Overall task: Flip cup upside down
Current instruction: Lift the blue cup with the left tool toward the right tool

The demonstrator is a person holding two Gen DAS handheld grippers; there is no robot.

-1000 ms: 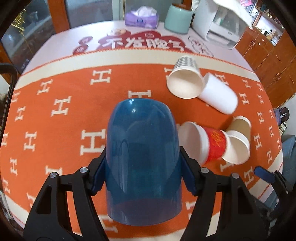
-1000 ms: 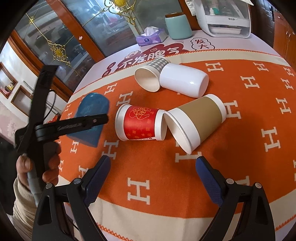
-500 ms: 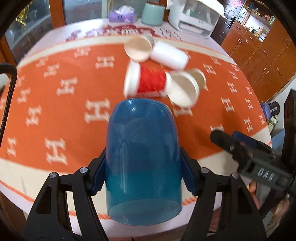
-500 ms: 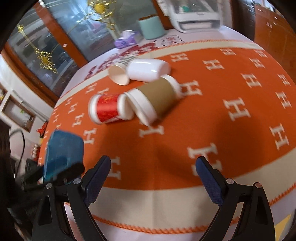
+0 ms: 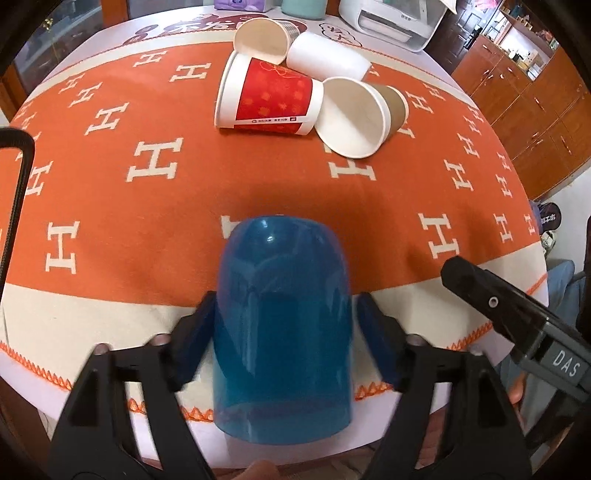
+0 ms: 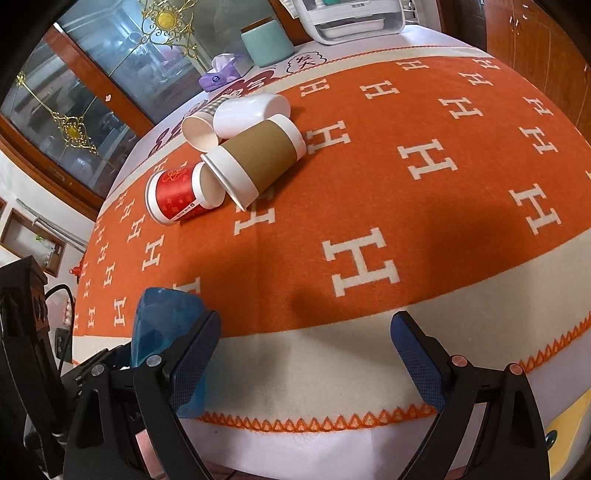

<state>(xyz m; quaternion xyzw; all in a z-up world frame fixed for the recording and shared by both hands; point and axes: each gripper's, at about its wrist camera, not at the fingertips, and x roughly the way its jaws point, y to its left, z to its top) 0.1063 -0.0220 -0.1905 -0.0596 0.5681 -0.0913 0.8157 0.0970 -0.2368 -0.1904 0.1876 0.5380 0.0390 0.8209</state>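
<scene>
A translucent blue cup (image 5: pixel 282 325) stands upside down near the table's front edge, its closed base up. My left gripper (image 5: pixel 284 343) is open around it, with small gaps between the pads and the cup's sides. The cup also shows in the right wrist view (image 6: pixel 162 325), partly behind my right gripper's left finger. My right gripper (image 6: pixel 306 362) is open and empty over the front edge of the cloth; its body appears at the right of the left wrist view (image 5: pixel 517 317).
Several paper cups lie on their sides on the orange H-patterned tablecloth (image 5: pixel 147 206): a red one (image 5: pixel 269 98), a brown one (image 5: pixel 358 114), a white one (image 5: pixel 327 55) and a checked one (image 5: pixel 264 37). A tissue box (image 6: pixel 219 72), teal canister (image 6: pixel 266 42) and white appliance (image 6: pixel 351 14) stand at the back.
My left gripper carried the blue cup back toward the table's front edge, then its jaws opened off the cup. My right gripper also drew back toward the front edge.
</scene>
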